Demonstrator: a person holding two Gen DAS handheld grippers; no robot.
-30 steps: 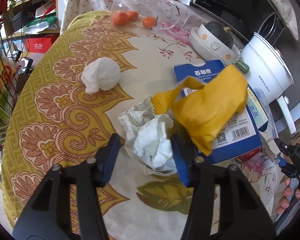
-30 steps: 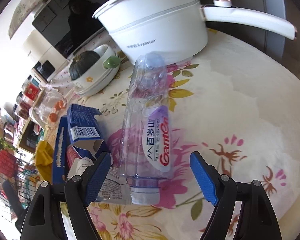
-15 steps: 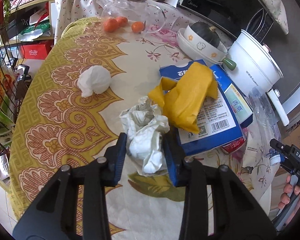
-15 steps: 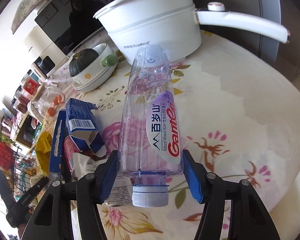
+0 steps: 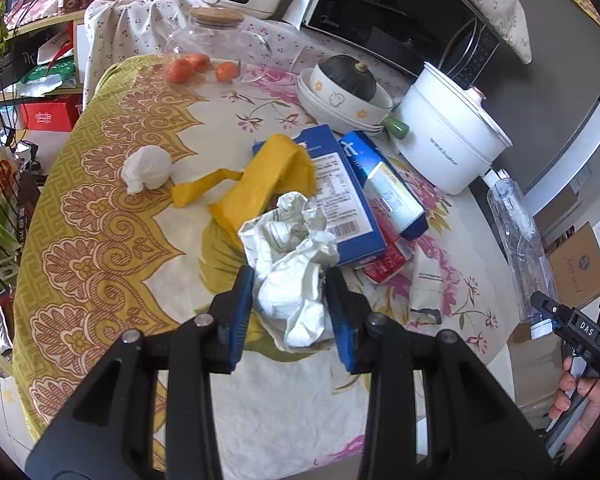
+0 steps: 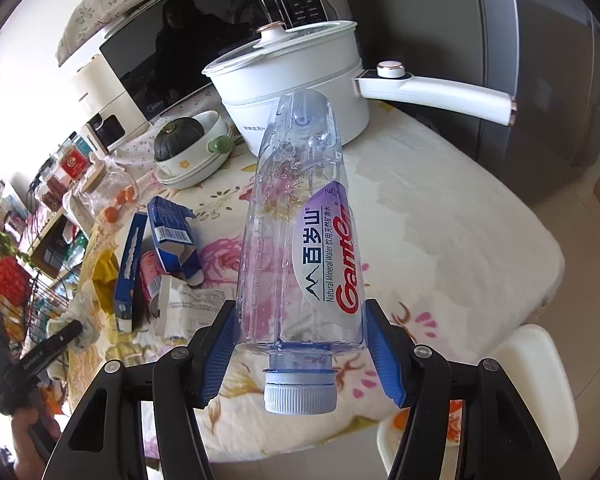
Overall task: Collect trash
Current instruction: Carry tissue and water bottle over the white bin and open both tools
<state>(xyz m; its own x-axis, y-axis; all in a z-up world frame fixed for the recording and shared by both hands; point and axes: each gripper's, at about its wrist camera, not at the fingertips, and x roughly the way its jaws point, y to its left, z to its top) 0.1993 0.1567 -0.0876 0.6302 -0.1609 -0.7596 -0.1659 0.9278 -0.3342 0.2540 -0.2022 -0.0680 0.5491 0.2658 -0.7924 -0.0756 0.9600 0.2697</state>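
The counter (image 5: 112, 208), covered by a patterned cloth, carries a white electric pot (image 6: 300, 92), a bowl holding a dark squash (image 5: 346, 84), a glass jar (image 5: 216, 48) with small oranges, and a group of trash near its centre.

Trash on the counter: flattened blue cartons (image 5: 340, 200), a yellow plastic strip (image 5: 260, 188) draped across them, a red can (image 5: 386, 264) under the carton edge, and a white tissue ball (image 5: 148, 168) lying apart toward the cloth's yellow border.

The right gripper (image 6: 298, 344) has its jaws pinching a clear water bottle (image 6: 300, 240) at the shoulder. The bottle's long axis runs straight forward from the jaws, cap toward the camera, base toward the pot; the bottle appears clear of the counter.

The left gripper (image 5: 290, 304) has its jaws pinching a crumpled paper wad (image 5: 292, 268), which projects forward and upward between them.

Both grippers are loaded, so the next move is presumably to a bin; none is visible. The tissue ball lies forward-left of the left gripper, the nearer one.
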